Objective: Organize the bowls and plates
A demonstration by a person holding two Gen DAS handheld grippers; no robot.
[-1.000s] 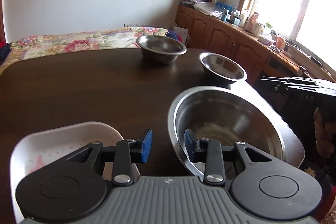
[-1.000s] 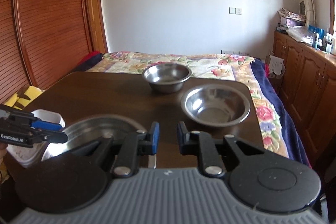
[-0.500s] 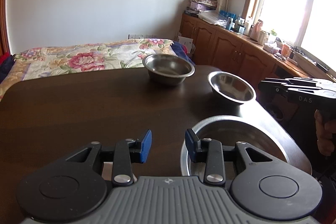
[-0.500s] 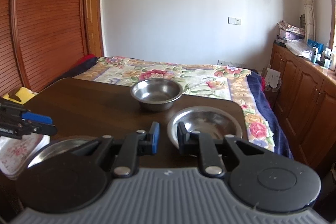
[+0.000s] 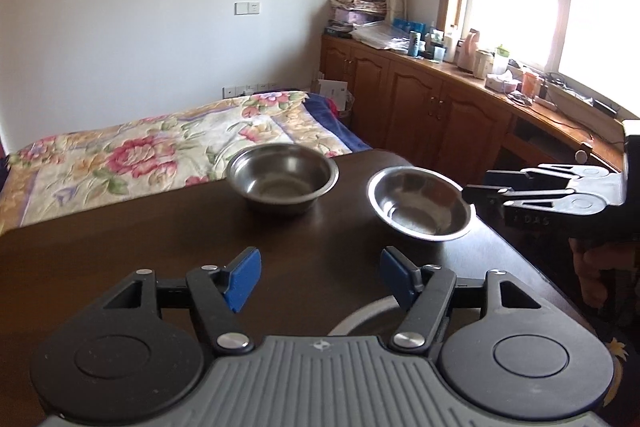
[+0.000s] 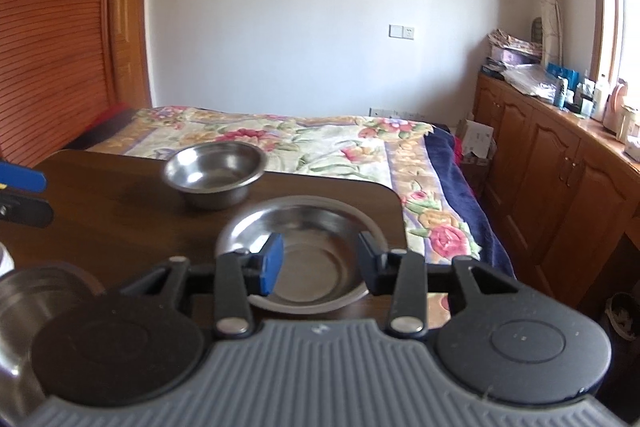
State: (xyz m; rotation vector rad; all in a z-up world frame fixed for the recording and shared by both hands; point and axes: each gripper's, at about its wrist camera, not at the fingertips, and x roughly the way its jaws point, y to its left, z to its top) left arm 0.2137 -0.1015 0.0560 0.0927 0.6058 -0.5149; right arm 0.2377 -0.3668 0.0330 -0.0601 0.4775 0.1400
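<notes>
Early in the job by the look of it, with nothing yet nested or stacked; three steel bowls sitting apart on the dark table (image 5: 120, 251), each empty as far as can be seen; deep bowl (image 5: 282, 179) at the far edge, near the flowered bed (image 5: 140, 151); shallow bowl (image 5: 420, 202) to its right and nearer, close to the table's right edge; large bowl (image 6: 28, 303) nearest of all, showing only as a sliver of rim below the left gripper (image 5: 320, 277) in the left wrist view and as a part of its wall at the lower left of the right wrist view; a scrap of something white at the left edge of that view, too little to name; left gripper held above the near table, jaws spread wide and empty; right gripper (image 6: 320, 261) poised just over the near side of the shallow bowl, jaws parted with the blue pads on either side of the bowl's middle, touching nothing that can be made out, holding nothing; seen from the left wrist view as a dark shape off the table's right edge, level with that bowl; probably about to take the shallow bowl's rim first; left to do, judging from this layout: gathering the two smaller bowls into the large one or into a single stack, plus whatever plates lie out of view.
</notes>
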